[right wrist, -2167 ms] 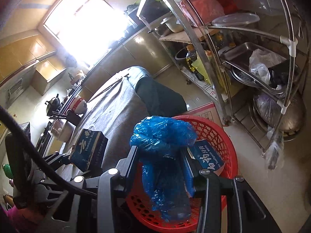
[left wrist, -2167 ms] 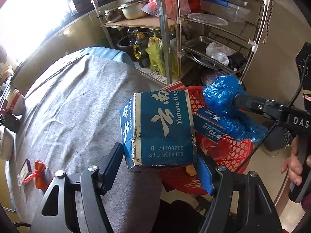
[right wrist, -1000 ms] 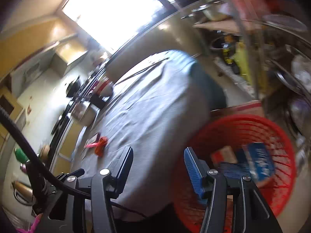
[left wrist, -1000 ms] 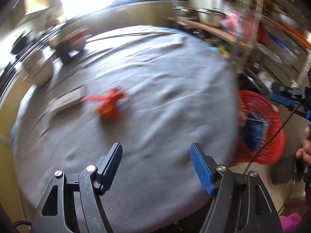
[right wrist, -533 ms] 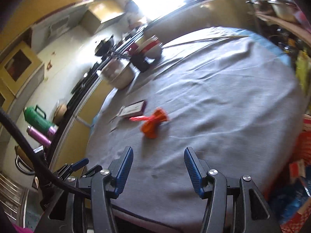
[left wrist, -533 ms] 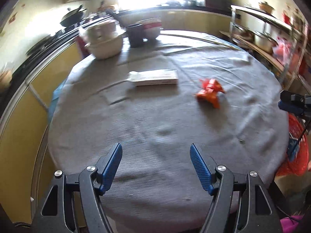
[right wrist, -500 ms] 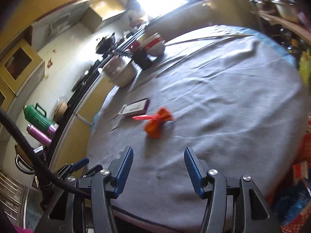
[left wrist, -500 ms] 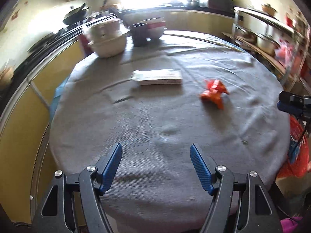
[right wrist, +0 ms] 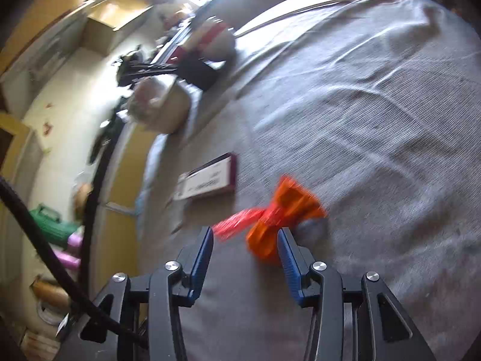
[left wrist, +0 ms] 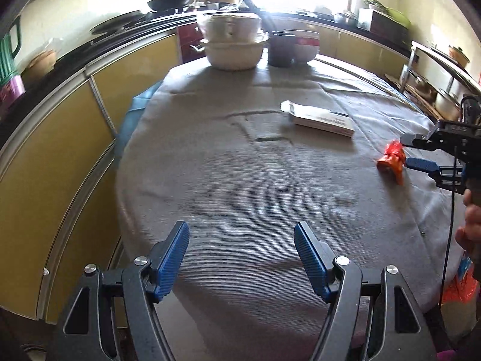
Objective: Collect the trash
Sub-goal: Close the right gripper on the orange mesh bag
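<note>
An orange wrapper [right wrist: 279, 213] lies crumpled on the grey tablecloth [right wrist: 375, 138]. My right gripper [right wrist: 245, 240] straddles its near end, jaws closing, pads not pressing on it. In the left wrist view the same orange wrapper [left wrist: 392, 158] sits at the table's right side with the right gripper [left wrist: 404, 152] around it. A flat white box [left wrist: 320, 119] lies past the middle of the tablecloth [left wrist: 240, 186]; the flat white box [right wrist: 207, 183] is left of the wrapper in the right wrist view. My left gripper [left wrist: 242, 248] hangs open over the near table edge with nothing between its fingers.
White bowls [left wrist: 233, 43] and a dark cup [left wrist: 281, 51] stand at the table's far edge. Yellow cabinets [left wrist: 54, 138] run along the left. A red basket [left wrist: 460, 288] with trash shows low at the right, beside a person's hand [left wrist: 470, 225].
Both grippers swung away from the red basket toward the table. The right gripper came down around the orange wrapper and its jaws narrowed. The left gripper stayed open and panned left.
</note>
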